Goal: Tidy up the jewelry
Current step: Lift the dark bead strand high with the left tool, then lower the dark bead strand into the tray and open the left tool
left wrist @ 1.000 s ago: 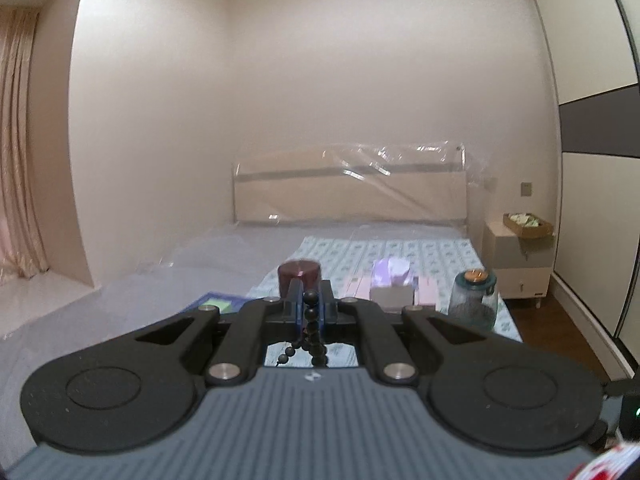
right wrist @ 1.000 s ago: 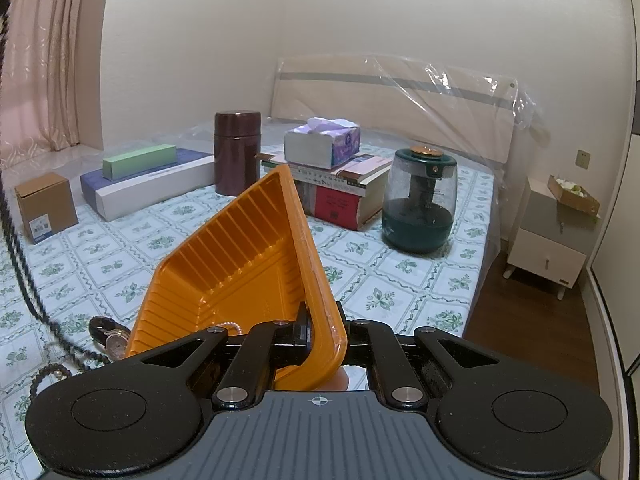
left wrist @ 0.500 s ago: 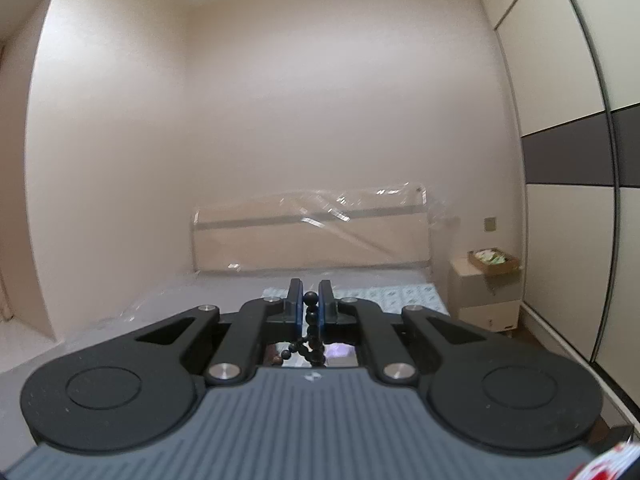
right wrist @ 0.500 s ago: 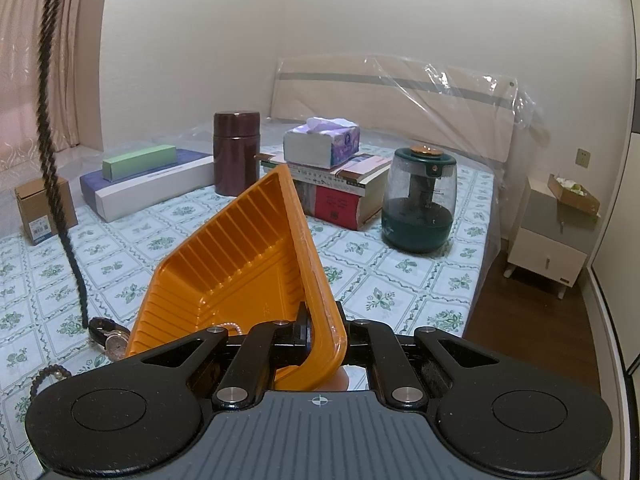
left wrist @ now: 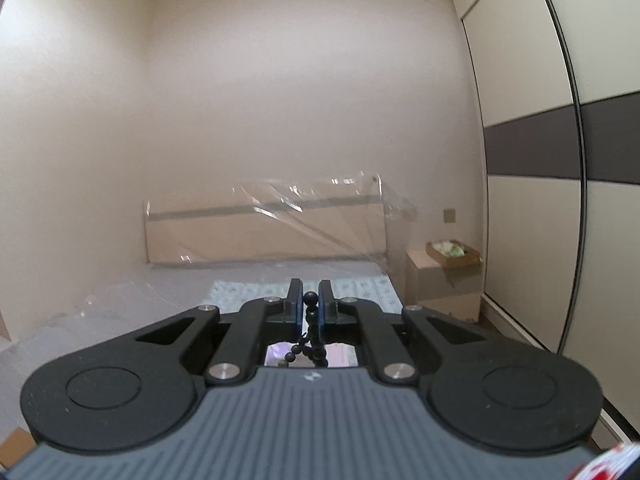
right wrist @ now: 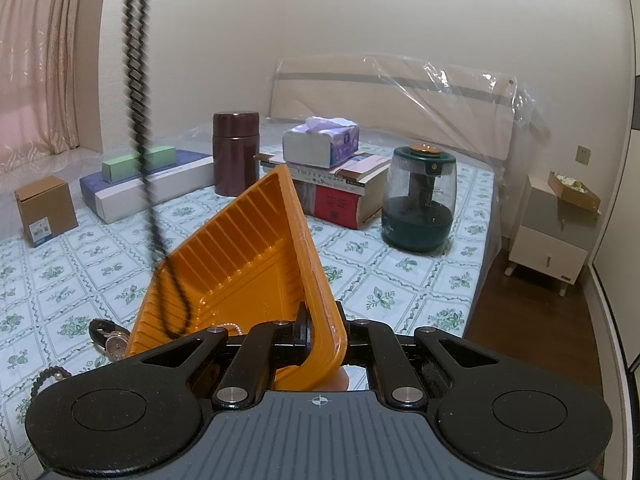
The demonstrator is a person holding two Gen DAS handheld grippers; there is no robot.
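The left gripper [left wrist: 310, 298] is pinching a string of dark beads [left wrist: 311, 322] between its nearly closed fingers, and is pointing toward the headboard [left wrist: 264, 236] and bare wall. In the right wrist view the same beads [right wrist: 138, 92] are hanging down as a long strand whose lower loop is dangling inside the orange tray [right wrist: 240, 264]. The right gripper [right wrist: 320, 328] is clamping the near rim of that tray, which is tilting up from the bed [right wrist: 400, 276] at a steep angle. A watch [right wrist: 110, 340] is lying on the floral sheet just beside the tray's left edge, and another beaded bracelet [right wrist: 44, 378] is lying nearer the camera. Something pale and beaded is peeking from the tray's low corner. Farther back a brown canister [right wrist: 236, 152], a tissue box [right wrist: 320, 142] on stacked books [right wrist: 340, 192] and a green jar [right wrist: 418, 204] are standing.
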